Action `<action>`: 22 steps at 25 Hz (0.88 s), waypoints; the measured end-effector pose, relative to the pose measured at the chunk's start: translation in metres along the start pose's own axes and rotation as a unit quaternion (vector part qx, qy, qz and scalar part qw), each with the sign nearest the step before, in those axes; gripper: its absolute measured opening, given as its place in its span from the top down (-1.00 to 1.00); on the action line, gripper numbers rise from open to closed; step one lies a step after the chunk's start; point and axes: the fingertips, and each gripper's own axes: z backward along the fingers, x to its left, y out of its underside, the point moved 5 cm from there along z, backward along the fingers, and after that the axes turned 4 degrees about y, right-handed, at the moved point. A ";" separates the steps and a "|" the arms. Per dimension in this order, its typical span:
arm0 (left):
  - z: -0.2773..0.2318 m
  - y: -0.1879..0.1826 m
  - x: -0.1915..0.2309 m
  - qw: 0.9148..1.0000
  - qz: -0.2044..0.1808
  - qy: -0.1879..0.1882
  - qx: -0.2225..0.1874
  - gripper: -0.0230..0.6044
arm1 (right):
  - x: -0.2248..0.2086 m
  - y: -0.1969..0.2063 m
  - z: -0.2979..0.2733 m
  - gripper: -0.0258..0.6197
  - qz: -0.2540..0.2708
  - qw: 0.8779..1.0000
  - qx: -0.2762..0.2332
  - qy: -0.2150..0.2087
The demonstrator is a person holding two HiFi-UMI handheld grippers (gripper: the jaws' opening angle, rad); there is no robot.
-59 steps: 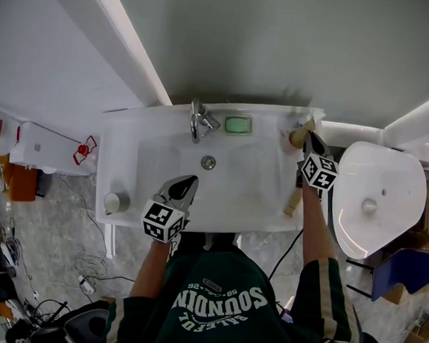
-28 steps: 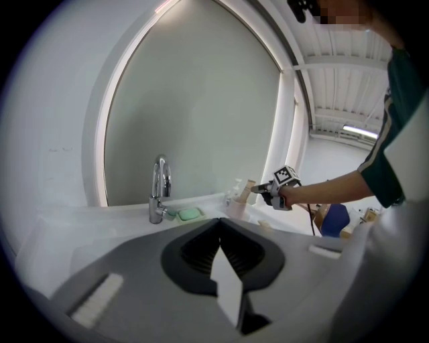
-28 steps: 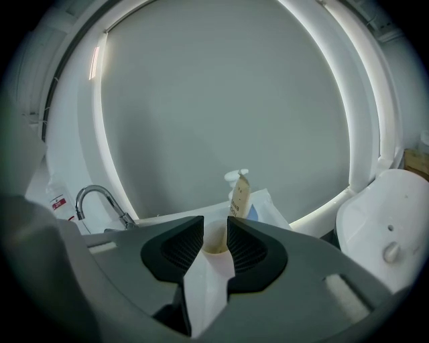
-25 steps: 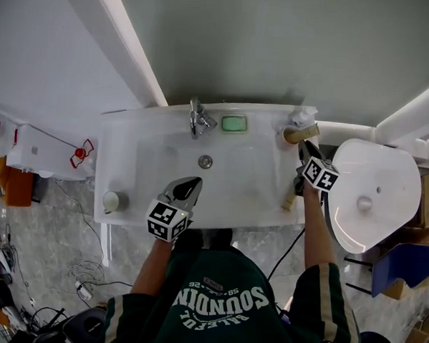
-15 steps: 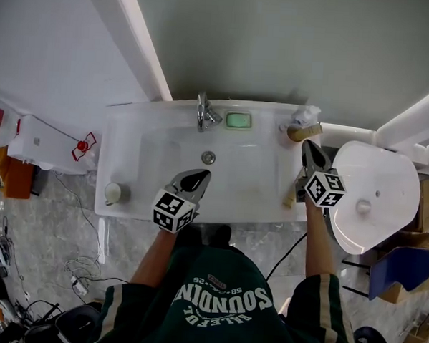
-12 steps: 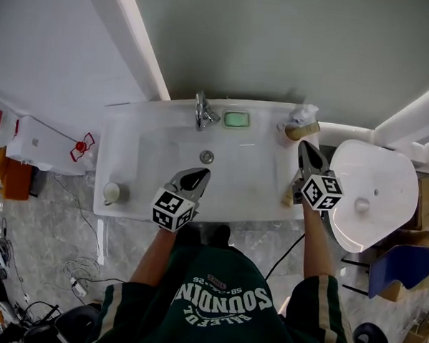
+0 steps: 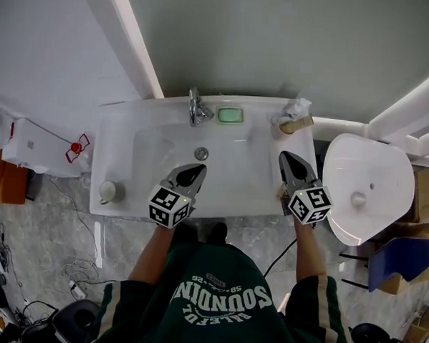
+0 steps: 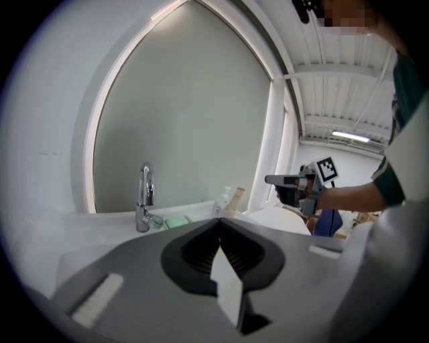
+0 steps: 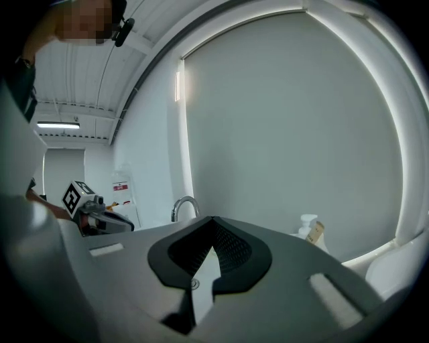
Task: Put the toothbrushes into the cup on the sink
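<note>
A tan cup [image 7: 294,125] stands tilted at the sink's back right corner beside a white pump bottle [image 7: 299,107]; both show again in the right gripper view as the cup [image 9: 316,232] and bottle [image 9: 307,224]. What the cup holds is too small to tell. My right gripper [image 7: 284,158] is shut and empty, hovering over the sink's right rim. Only a tan sliver of a toothbrush [image 7: 283,195] shows beside it. My left gripper [image 7: 194,170] hangs shut and empty over the basin's front. Its jaws [image 8: 218,224] meet at the tip, as do the right's [image 9: 213,221].
The white sink [image 7: 123,137] has a chrome tap [image 7: 195,107] and green soap [image 7: 230,116] at the back and a drain [image 7: 201,153] in the middle. A small round cup-like thing [image 7: 107,192] sits on the front left corner. A white basin [image 7: 367,193] stands at the right.
My right gripper has drawn back from the cup at the back right corner toward the sink's front right rim, with its jaws closed. The left gripper has barely moved.
</note>
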 end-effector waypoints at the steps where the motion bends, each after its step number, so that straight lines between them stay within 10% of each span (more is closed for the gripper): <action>1: 0.000 0.000 -0.001 1.000 0.000 0.001 0.000 0.77 | 0.004 0.002 0.003 0.92 0.000 1.000 -0.002 -0.003; 22: -0.006 0.007 -0.013 1.000 -0.001 0.025 0.007 0.77 | 0.003 0.075 0.050 0.92 -0.064 0.995 0.018 0.073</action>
